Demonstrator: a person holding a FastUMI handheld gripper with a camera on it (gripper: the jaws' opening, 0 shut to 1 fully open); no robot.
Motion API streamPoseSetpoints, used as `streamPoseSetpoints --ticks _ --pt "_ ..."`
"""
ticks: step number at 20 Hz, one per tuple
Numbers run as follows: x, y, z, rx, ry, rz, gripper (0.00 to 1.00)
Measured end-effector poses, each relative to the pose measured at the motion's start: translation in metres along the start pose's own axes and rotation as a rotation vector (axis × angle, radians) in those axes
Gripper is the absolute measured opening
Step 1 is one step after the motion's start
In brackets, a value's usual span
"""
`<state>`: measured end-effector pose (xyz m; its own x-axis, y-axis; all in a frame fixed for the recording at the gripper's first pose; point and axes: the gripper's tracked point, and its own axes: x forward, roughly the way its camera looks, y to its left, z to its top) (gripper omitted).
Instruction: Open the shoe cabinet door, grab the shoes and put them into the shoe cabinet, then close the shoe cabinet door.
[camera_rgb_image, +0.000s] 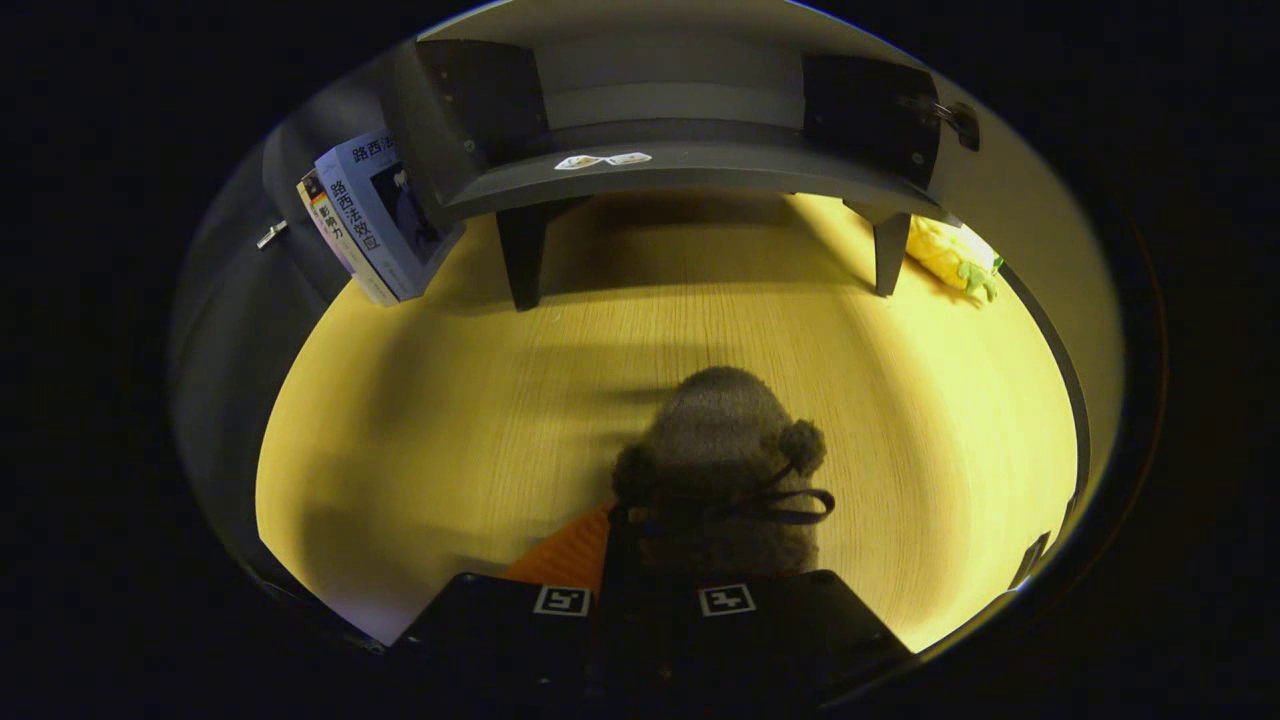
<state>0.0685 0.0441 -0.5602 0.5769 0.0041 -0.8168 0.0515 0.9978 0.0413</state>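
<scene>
The work had reached the carrying step: the gripper (645, 600) had a fuzzy brown slipper (722, 470) clamped between its fingers, which stood close together on the heel end, the toe pointing away toward the shoe cabinet (690, 150). As far as I could judge, the fingers were clenched on the shoe, though the actual contact lay hidden under the plush. The slipper hung over the middle of the wooden floor (400, 430), well short of the cabinet.

The cabinet stood at the far side, dark grey and smooth, raised on short square legs (522, 255). Its front looked swung open already, a shallow tray-like shelf showing between two dark side panels, with a small pale sticker (603, 159) on the near edge. I took the opening step for done, though I could not be sure how the door hinged.

The next move, to my mind, called for lifting the slipper up and forward over that near lip and setting it down inside, keeping the soft toe from catching on the edge.

The slipper was thick, woolly pile with two round pompoms (803, 445) and a thin dark cord loop (790, 505); it would squash easily under the grip. A ribbed orange patch (565, 555) showed just to its left by the fingers. The floor was pale, fine-grained wood, lit yellow. Glossy-covered books (375, 215) leaned to the cabinet's left, and a yellow plush toy (950, 255) lay to its right.
</scene>
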Motion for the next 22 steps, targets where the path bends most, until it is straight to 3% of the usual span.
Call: streamPoseSetpoints --ticks 4,6,13,19,22 --pt "-0.001 -0.004 0.009 -0.024 -0.01 0.006 0.2" --pt "0.001 -0.002 0.001 -0.043 -0.014 0.001 0.05" --pt "-0.01 -0.005 -0.01 -0.09 0.01 -0.011 0.05" --pt "-0.074 -0.002 0.006 -0.109 -0.068 0.038 0.05" --pt "-0.13 -0.007 0.044 -0.124 -0.165 0.041 0.05"
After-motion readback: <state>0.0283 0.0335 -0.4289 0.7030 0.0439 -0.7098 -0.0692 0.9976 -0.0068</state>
